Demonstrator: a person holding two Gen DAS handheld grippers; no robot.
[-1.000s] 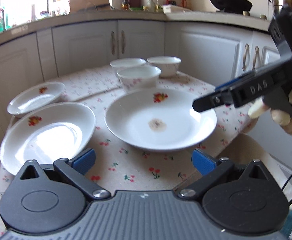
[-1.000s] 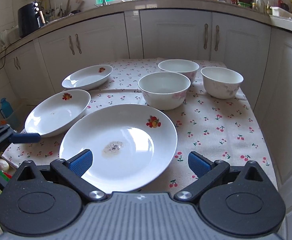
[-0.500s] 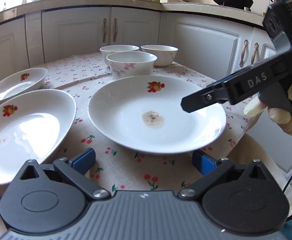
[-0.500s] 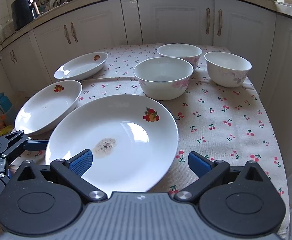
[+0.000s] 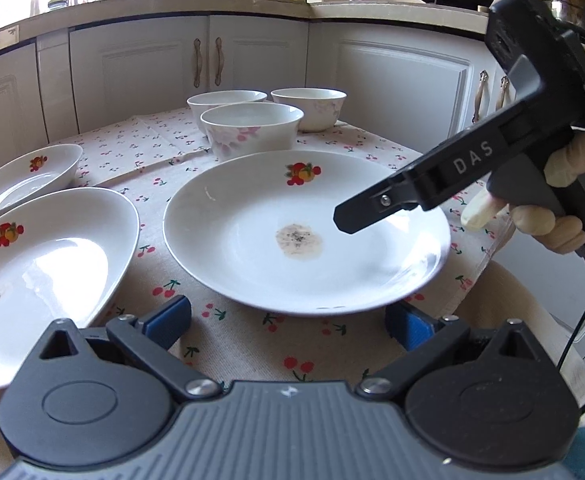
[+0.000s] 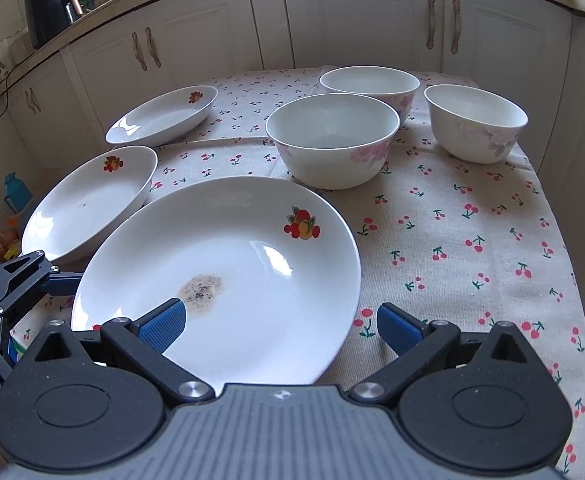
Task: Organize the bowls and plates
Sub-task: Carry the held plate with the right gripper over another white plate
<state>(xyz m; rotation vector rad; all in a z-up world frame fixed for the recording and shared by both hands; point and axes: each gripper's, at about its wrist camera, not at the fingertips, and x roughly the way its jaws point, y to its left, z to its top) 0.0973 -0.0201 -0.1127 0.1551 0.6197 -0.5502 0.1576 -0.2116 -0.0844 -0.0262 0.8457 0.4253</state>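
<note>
— White kitchen cabinets (image 6: 364, 20) ring our cherry-print bench (image 6: 472, 240); where's the large white stained plate (image 6: 228, 276)?
— Central. Left tool (image 5: 288, 320) and right tool (image 6: 280, 322) gape apart at its near rim; three white bowls (image 6: 332, 140) behind.

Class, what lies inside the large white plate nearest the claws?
Inside the large white fruit-print plate sits a brownish speckled residue patch. The right claw's blue finger overlaps its near rim, hiding a small part of the plate.

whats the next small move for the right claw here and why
Probably ease the right claw forward and down onto the big plate's near rim. It is open and empty, one finger already over the plate, the other over the cloth, so the rim lies between them.
</note>
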